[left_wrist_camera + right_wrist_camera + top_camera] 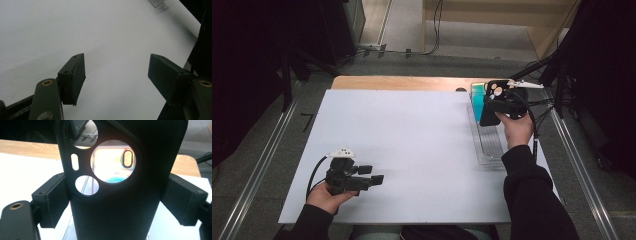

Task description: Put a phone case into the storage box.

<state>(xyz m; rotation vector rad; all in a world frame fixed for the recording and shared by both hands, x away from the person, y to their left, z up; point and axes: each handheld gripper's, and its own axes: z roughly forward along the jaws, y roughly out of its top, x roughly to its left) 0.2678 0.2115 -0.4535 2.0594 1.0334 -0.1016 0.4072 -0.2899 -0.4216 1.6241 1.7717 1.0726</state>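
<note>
The black phone case (117, 202) is a thin, matte shell with a group of cut-out holes at its upper end: one large round opening, two smaller round ones, and a narrow slot with rounded ends. In the right gripper view the case stands upright and light from behind passes through the holes, so that a bright, coloured surface shows through the largest one. In the high view the same case (490, 107) appears as a dark, long rectangle with pale circles at its far end, held above the far right part of the table.

The right gripper (117, 200) pinches the case by its two long edges; both black pads press against its sides, one on each side, in the lower half of the shell. The person's right hand (515, 127) carries this gripper over a clear plastic tray (489, 147) that lies along the right edge of the white table top (402, 145). Just behind the case there is a teal-coloured thing (477, 97) at the far end of the tray; it is perhaps a phone or a box, the picture is too small to decide.

The left gripper (116, 72) rests near the front left of the table, well apart from the case. Its jaws stand spread wide, with nothing between them except the white surface.
</note>
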